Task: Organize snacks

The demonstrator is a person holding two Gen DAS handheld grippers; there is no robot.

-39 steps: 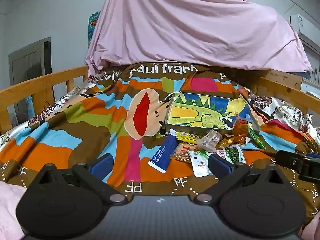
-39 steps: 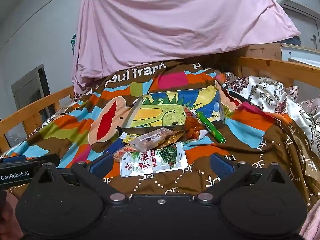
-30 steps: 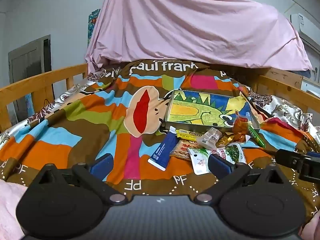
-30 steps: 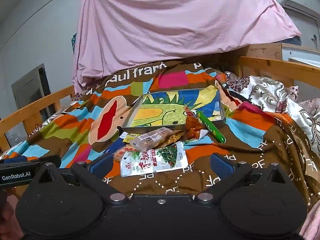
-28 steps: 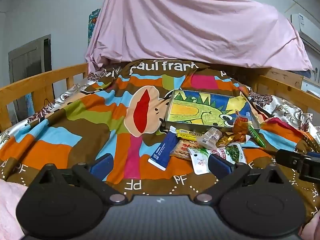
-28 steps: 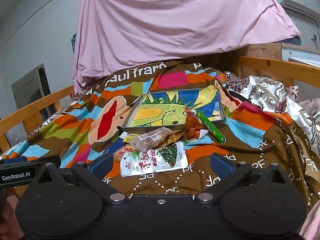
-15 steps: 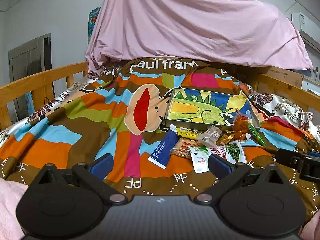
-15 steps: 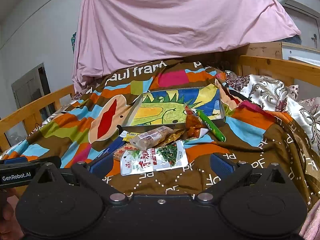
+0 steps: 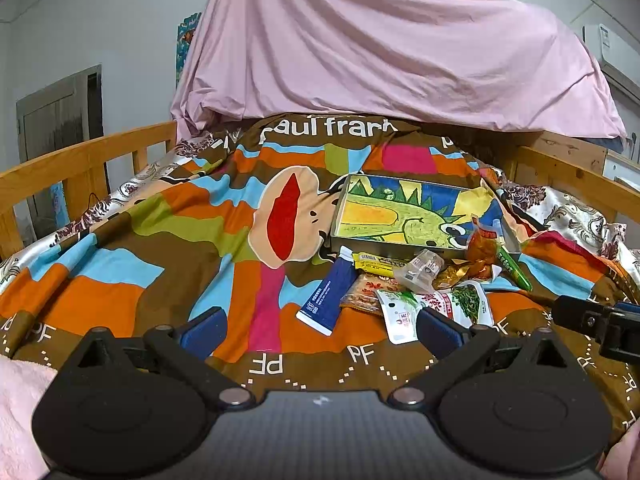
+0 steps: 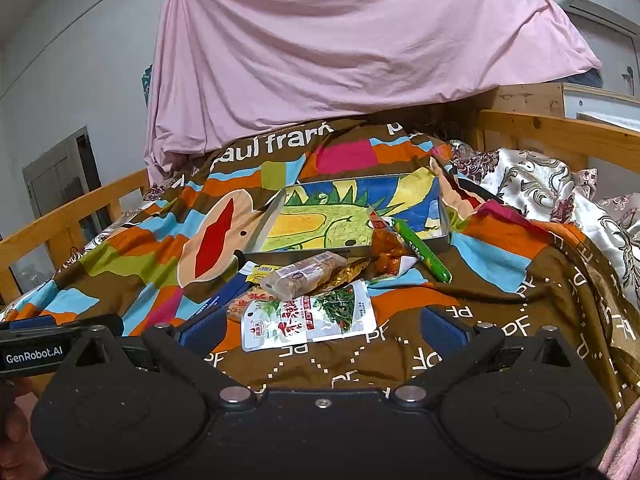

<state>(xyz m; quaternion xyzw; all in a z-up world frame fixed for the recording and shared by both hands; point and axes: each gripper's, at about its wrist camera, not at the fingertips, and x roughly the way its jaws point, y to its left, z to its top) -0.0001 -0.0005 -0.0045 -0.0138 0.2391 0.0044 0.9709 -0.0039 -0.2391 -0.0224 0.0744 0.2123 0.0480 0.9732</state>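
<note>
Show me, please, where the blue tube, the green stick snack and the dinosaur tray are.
blue tube [image 9: 326, 296]: left wrist view, middle of its body.
green stick snack [image 10: 420, 249]: right wrist view, middle of its wrapper.
dinosaur tray [image 10: 356, 249]: right wrist view, near metal wall.

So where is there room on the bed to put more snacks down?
The tray is bare inside, with only its dinosaur picture showing. The blanket left of the blue tube is free out to the wooden rail. It is crowded in front of the tray, where the packets overlap.
</note>
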